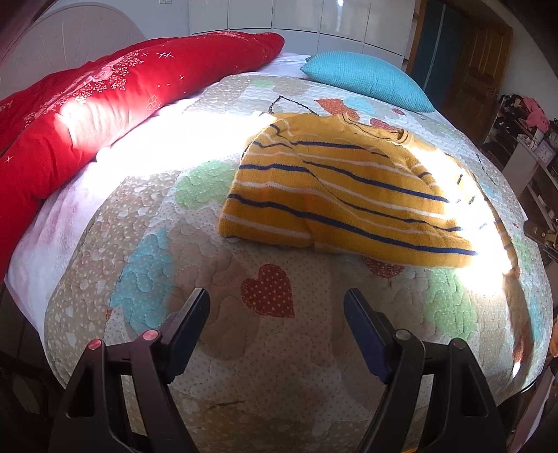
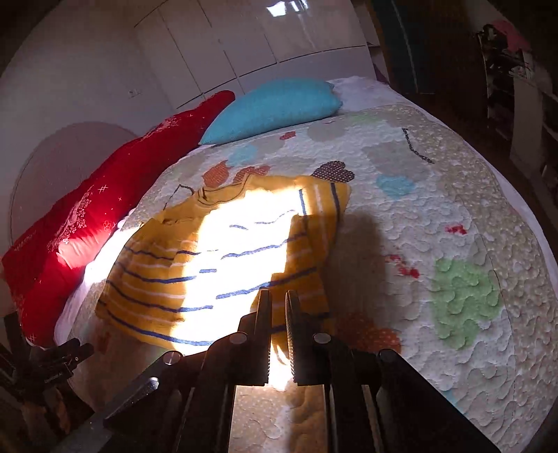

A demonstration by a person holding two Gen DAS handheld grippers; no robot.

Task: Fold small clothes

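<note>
**Striped sweater on quilt, left claw wide, right claw nearly closed at the hem**

Left wrist view: left gripper [image 1: 277, 306] has its jaws spread wide, nothing between them, hovering over the patchwork quilt [image 1: 146, 265] above a red heart patch. Yellow sweater [image 1: 334, 195] with blue and white stripes lies ahead of the fingers, not touching them, folded in part with one side laid over the body. Collar points to the far side. A hard sun patch washes out its right edge. Red duvet [image 1: 104, 104] runs along the left of the bed; teal pillow [image 1: 369, 78] sits at the far end. White wardrobe [image 1: 296, 17] behind.

Right wrist view: right gripper [image 2: 278, 299] has its jaws drawn close, a narrow slit left between the ribbed pads. Tips sit over the near hem of the yellow sweater [image 2: 153, 278]; cannot tell whether fabric is pinched, glare fills the gap. Sweater lies on the patchwork quilt [image 2: 436, 226], centre blown out by sun. Red duvet [image 2: 69, 237] on the left, teal pillow [image 2: 275, 104] beyond the sweater.
</note>
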